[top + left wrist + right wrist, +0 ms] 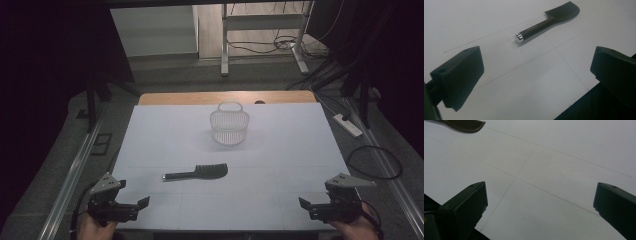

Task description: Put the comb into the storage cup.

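Note:
A black comb (197,172) with a long handle lies flat on the white table top (165,135), near its middle front. Behind it stands a small white wire basket (229,126) with a handle loop. My left gripper (134,207) rests at the front left corner, open, nothing between its jaws. The left gripper view has the comb (549,20) ahead of the jaws, handle end nearest. My right gripper (309,206) sits at the front right corner, open and empty. The comb's toothed end (465,125) appears at the top left of the right gripper view.
A wooden strip (225,97) edges the table's far side. Metal rails (70,180) run along both sides. A power strip (348,125) and loose cables (375,162) lie on the floor to the right. A white desk frame (262,35) stands beyond.

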### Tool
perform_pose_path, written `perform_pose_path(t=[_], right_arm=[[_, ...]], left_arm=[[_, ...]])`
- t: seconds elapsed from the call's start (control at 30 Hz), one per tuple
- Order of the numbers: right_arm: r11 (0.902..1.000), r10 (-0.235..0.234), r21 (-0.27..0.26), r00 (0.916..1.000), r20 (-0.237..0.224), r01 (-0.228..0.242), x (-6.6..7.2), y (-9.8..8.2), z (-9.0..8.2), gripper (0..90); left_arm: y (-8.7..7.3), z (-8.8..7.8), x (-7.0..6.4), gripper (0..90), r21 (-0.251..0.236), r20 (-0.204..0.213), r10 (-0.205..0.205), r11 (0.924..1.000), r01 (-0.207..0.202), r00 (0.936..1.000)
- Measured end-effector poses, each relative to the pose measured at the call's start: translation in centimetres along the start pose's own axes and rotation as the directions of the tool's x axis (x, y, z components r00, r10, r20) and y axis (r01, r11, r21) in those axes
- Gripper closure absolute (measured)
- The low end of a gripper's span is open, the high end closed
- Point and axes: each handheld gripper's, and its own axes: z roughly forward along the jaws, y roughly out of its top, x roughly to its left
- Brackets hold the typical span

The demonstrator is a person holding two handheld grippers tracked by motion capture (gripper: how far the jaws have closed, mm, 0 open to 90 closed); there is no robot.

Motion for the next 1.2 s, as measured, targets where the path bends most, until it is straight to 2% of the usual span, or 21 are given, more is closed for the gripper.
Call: perform_pose_path(t=[0.23, 0.53, 0.97, 1.2], right_arm=[[1.0000, 0.005, 0.002, 1.0000, -0.004, -0.005, -0.1, 0.0, 0.0, 0.0], [1.0000, 0.003, -0.004, 1.0000, -0.001, -0.003, 0.0, 0.0, 0.0, 0.0], [0.9999, 0.011, 0.002, 0.9999, 0.006, -0.011, -0.1, 0.0, 0.0, 0.0], [1.0000, 0.010, 0.001, 0.9999, 0.004, -0.010, -0.1, 0.0, 0.0, 0.0]], left_arm=[[0.4, 0.7, 0.1, 0.0, 0.013, 0.022, 0.009, 0.9999, -0.009, 0.9997], [1.1, 1.8, 0.3, 0.0, 0.014, 0.073, 0.023, 0.9996, -0.025, 0.9971], [2.0, 3.1, 0.6, 0.0, 0.033, 0.085, 0.040, 0.9985, -0.043, 0.9955], [2.6, 3.7, 0.8, 0.0, 0.039, 0.099, 0.024, 0.9989, -0.028, 0.9948]])
